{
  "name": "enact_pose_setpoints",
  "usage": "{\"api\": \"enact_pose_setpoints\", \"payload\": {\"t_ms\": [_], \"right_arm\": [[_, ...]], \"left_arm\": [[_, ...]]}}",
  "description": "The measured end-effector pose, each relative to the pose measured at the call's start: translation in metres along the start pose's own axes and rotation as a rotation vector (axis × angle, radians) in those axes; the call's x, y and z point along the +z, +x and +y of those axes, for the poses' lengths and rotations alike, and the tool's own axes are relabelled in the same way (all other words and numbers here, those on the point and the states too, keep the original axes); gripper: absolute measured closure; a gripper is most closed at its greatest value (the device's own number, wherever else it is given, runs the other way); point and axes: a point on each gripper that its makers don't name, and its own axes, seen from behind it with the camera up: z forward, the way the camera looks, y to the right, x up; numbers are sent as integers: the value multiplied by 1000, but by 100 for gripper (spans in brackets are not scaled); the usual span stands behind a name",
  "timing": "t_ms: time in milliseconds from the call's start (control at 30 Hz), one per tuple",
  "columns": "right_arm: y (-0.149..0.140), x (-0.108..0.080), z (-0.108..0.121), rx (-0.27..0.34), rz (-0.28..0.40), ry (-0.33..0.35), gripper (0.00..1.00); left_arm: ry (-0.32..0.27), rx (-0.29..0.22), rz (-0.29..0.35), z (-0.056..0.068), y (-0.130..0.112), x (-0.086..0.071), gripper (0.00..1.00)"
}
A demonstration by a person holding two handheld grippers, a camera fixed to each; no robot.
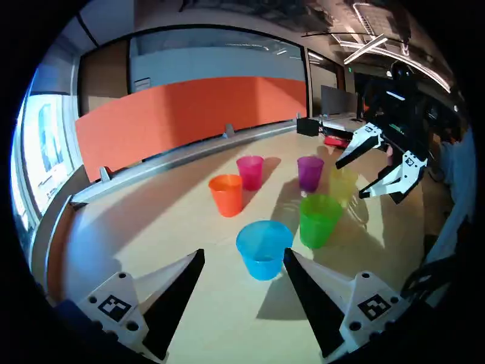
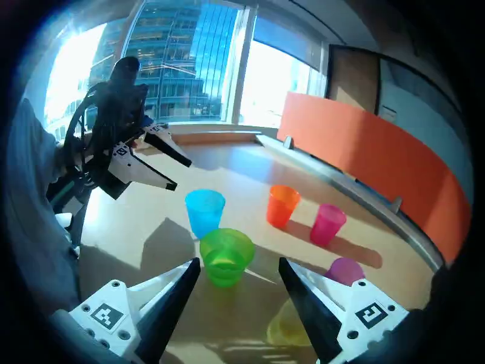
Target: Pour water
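Nearest: my left gripper (image 1: 242,250), jaws apart, with the blue cup (image 1: 264,249) just ahead between the tips at lower centre.
Right gripper (image 2: 239,260): jaws apart, framing the green cup (image 2: 227,255) at lower centre, nothing clamped.
Why: I judge each hand is lined up to grasp a cup.
Water: cannot tell which cup holds any.
Room: orange cup (image 1: 226,194), pink cup (image 1: 250,171) and purple cup (image 1: 310,173) stand apart at mid-frame; the yellow cup (image 1: 343,184) crowds the green one.
Edge: the table (image 1: 151,242) ends at a rail (image 1: 182,159), upper left, beyond the cups.

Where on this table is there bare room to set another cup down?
In the left gripper view, the widest bare stretch is the tabletop left of the orange cup and blue cup, up to the rail. It is crowded where the green cup, purple cup and yellow cup stand close together.
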Motion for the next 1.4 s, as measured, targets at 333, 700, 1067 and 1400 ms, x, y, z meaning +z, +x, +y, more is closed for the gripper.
{"api": "enact_pose_setpoints", "payload": {"t_ms": [333, 700, 1067, 1400], "right_arm": [[22, -43, 29, 36, 144, -148, 0], [41, -103, 102, 121, 315, -446, 0], [49, -158, 156, 216, 484, -696, 0], [29, -186, 180, 304, 553, -821, 0]], "left_arm": [[162, -14, 190, -31, 58, -25, 3], [331, -30, 423, -52, 111, -59, 4], [480, -57, 561, -66, 135, -90, 4], [526, -83, 542, -69, 118, -88, 4]]}}
